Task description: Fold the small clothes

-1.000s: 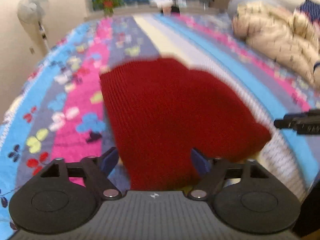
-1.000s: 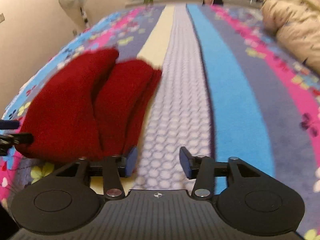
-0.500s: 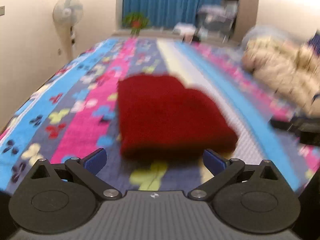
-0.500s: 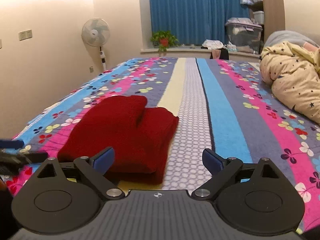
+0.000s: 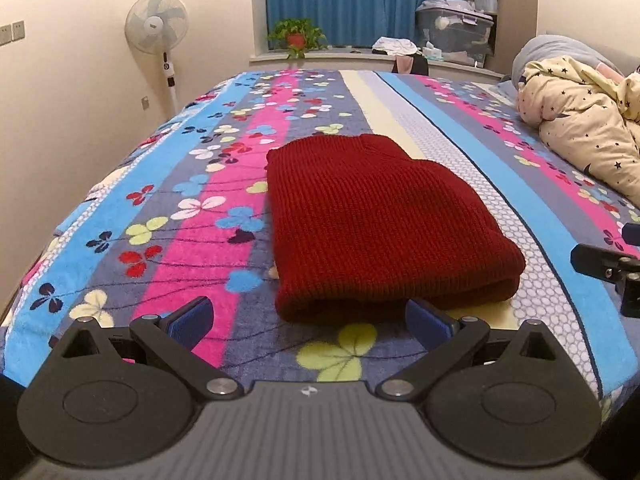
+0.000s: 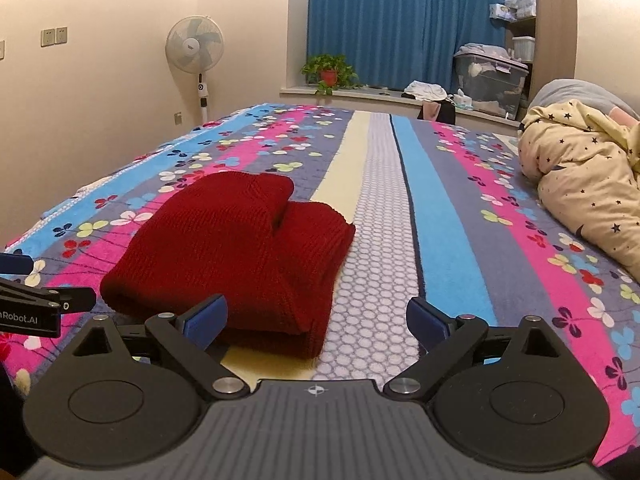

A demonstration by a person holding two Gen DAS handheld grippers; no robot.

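Jaws of the left gripper (image 5: 310,322) stand spread wide with nothing between them, having just been opening; its blue pads (image 5: 192,316) hang above the bedspread (image 5: 192,248), apart from the cloth. Just ahead of those fingertips lies the folded red knitted garment (image 5: 376,220), flat on the striped, clover-printed cover, its thick folded edge nearest the tool. To the right of this gripper, the black tip of the other one pokes in at the frame's edge.

The right gripper (image 6: 316,320) is likewise released, jaws wide and empty, having just been opening. The red knit sits ahead and to its left, its near corner just beyond the left pad (image 6: 206,316), not touching as far as the view shows. At the far left edge the left tool's side carries white lettering that reads "nRobot.AI", the start cut off.

Further out, a cream quilt with dark stars (image 6: 580,184) is heaped to the right. Beyond the bed stand a white pedestal fan (image 6: 195,46), a potted plant (image 6: 328,70) on the sill, blue curtains (image 6: 400,20) and a clear storage bin (image 6: 490,76). The fan's hub bears a label too small to read.
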